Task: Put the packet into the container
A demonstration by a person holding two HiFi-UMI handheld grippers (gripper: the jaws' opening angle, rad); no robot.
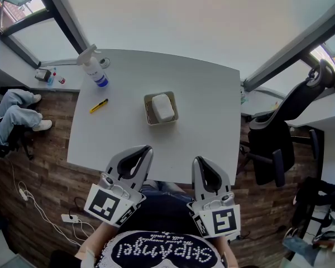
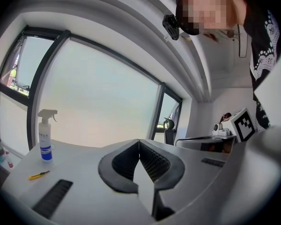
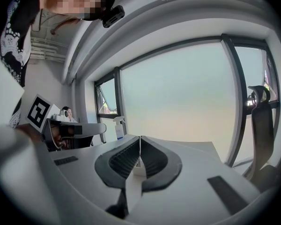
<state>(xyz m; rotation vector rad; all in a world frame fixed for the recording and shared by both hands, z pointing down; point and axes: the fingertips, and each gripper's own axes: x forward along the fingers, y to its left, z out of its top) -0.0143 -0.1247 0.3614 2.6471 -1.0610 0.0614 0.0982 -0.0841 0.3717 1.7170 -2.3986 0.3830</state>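
Note:
A white packet (image 1: 162,107) lies inside the small tan container (image 1: 148,111) at the middle of the white table (image 1: 204,91). My left gripper (image 1: 147,148) hovers at the table's near edge, left of centre, with its jaws shut and nothing between them; in the left gripper view its tips (image 2: 139,142) meet in a closed line. Beside it to the right, my right gripper (image 1: 198,159) is also shut and empty, and its tips (image 3: 140,138) touch in the right gripper view. Both grippers stand well short of the container.
A spray bottle (image 1: 93,68) stands at the table's far left corner, with a yellow pen (image 1: 99,105) lying nearer. A black office chair (image 1: 279,133) stands to the right of the table. A seated person's legs (image 1: 11,113) show at far left. Cables lie on the wooden floor.

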